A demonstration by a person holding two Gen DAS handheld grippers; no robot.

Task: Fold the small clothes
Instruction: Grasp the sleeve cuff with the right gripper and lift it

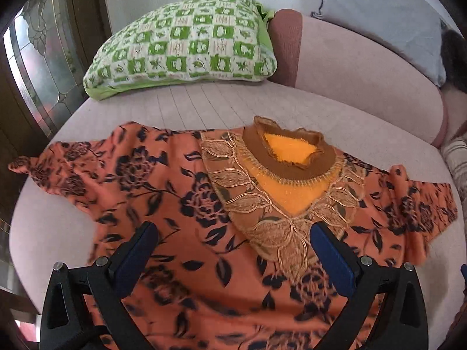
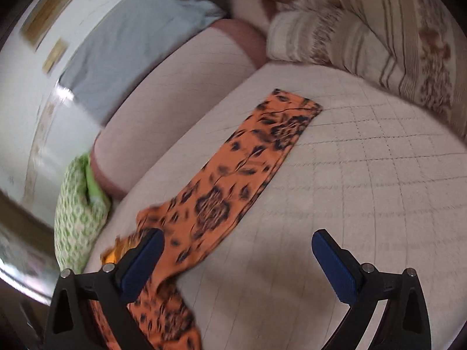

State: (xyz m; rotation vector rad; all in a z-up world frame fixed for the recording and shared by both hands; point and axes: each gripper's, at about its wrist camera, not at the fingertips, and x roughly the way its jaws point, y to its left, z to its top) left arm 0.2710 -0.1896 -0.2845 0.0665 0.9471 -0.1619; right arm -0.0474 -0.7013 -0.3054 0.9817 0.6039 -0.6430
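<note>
An orange top with a dark flower print lies spread flat on the pale sofa seat, sleeves out to both sides. Its brown collar with gold embroidery points away from me. My left gripper is open and empty, hovering over the chest of the top. In the right wrist view one sleeve of the top stretches away across the seat. My right gripper is open and empty, above the seat just right of the sleeve.
A green and white patterned pillow lies at the far left of the seat; it also shows in the right wrist view. A grey cushion leans on the pink backrest. A striped beige blanket is piled at the right end.
</note>
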